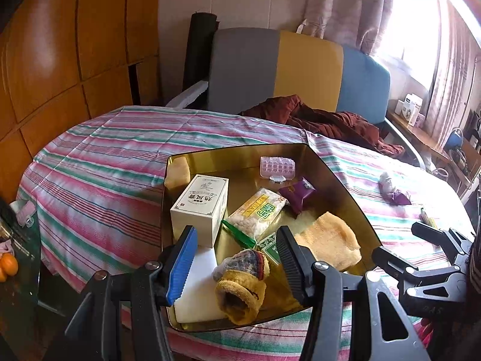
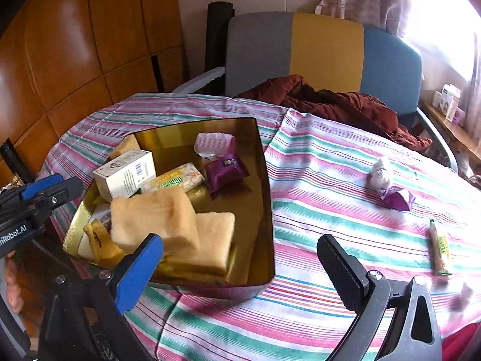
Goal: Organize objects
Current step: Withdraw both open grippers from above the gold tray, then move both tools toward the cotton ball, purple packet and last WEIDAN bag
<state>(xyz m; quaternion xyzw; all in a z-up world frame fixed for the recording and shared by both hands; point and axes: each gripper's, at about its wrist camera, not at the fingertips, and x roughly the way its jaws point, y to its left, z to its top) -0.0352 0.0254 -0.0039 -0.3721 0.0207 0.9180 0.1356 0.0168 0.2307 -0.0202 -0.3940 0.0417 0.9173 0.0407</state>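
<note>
Gold metal tin tray [image 2: 264,210] sits centre-left of frame on the striped tablecloth [image 2: 330,180], already holding boxes, snack packs and soft sponges. Still outside, right of frame: a thin yellow-green snack bar [image 2: 440,248], light, crinkly, slippery; best taken across its middle. Right gripper [image 2: 240,267] released, fingers empty. Left gripper [image 1: 237,258] parted, empty, above the tray.
</note>
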